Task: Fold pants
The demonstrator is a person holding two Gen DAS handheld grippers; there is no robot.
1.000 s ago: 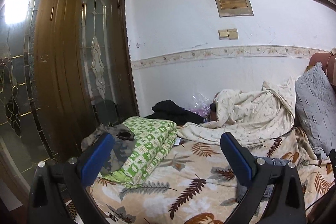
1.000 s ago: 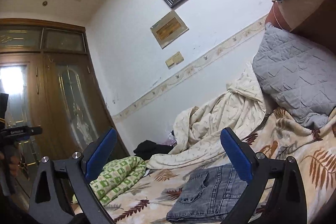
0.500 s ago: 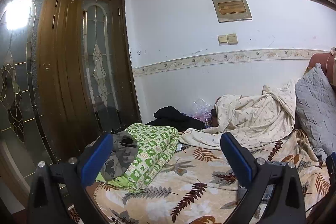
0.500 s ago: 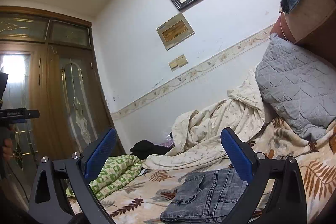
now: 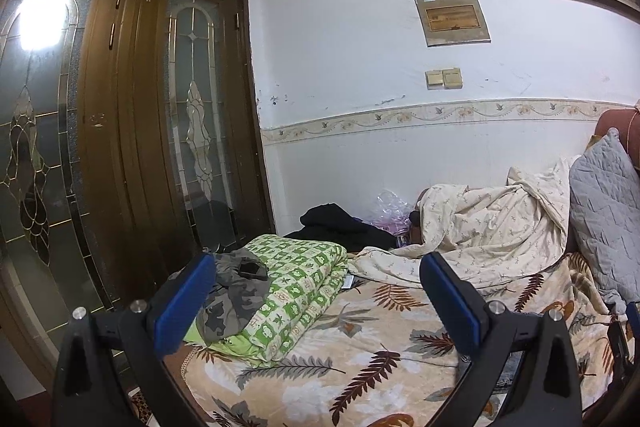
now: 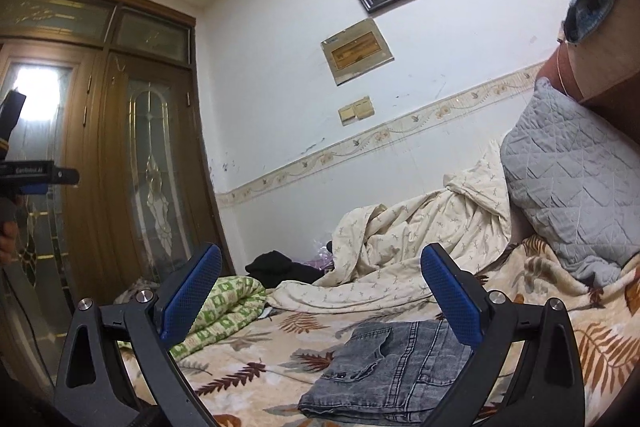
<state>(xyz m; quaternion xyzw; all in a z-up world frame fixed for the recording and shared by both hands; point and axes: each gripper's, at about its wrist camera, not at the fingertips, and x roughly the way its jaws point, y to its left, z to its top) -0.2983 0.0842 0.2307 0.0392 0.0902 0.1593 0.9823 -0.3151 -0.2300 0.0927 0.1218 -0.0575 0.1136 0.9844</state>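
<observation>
Grey denim pants (image 6: 390, 371) lie folded in a compact stack on the leaf-patterned bed cover (image 6: 256, 367), low in the right wrist view. My right gripper (image 6: 320, 301) is open and empty, held above and in front of the pants, apart from them. My left gripper (image 5: 316, 301) is open and empty, raised over the bed's near side. In the left wrist view only a sliver of the pants (image 5: 510, 367) shows behind the right finger. The left gripper's body (image 6: 36, 173) shows at the far left of the right wrist view.
A folded green checked quilt (image 5: 296, 291) with a camouflage garment (image 5: 232, 291) on it lies at the bed's left. A crumpled cream blanket (image 5: 480, 239), dark clothes (image 5: 336, 223) and a grey quilted pillow (image 6: 572, 183) lie at the back. A wooden glass-panelled wardrobe (image 5: 120, 131) stands left.
Both grippers have risen and tilted up away from the bed, staying open. The pants sit lower in the right wrist view and are almost out of the left wrist view.
</observation>
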